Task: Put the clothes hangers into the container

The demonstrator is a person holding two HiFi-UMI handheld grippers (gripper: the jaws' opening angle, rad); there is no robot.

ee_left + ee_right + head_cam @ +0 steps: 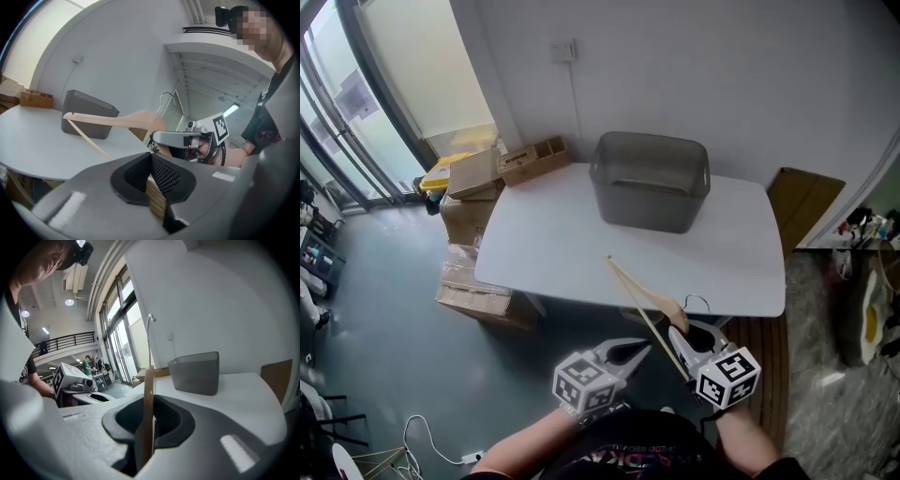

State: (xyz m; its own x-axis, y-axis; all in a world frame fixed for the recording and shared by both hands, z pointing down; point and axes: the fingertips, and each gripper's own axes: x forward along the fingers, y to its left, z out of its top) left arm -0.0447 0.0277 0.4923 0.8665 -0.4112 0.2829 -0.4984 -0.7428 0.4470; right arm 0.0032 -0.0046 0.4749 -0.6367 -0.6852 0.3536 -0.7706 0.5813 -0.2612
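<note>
Right gripper (149, 414) is clamping the wooden hanger (642, 292) edge-on, close under its metal hook (698, 302). Left gripper (151, 174) is closed on wood too. I'm reading that as the same hanger's lower end, but I can't tell which part exactly. So I'm holding one hanger with both tongs.

Hanger is hanging in the air at the near edge of the white table (553, 246). Its free arm and thin crossbar are pointing up and away over the tabletop, and it's touching neither table nor bin.

Grey container (643, 212) is sitting upright towards the far side of the table, well apart from the hanger, with its mouth open. In the head view I'm seeing no hanger inside it, though the dark walls could be hiding something low down.

Progress, as I judge it: pickup is done and placement isn't. This hanger needs carrying across the table, then lowering into the bin and letting go with both tongs. I'm seeing no other hangers on the table, so I can't tell how many are left.

Off the table's far-left corner, a small wooden box (534, 160) and stacked cardboard boxes (473, 220) are sitting out of the way.
</note>
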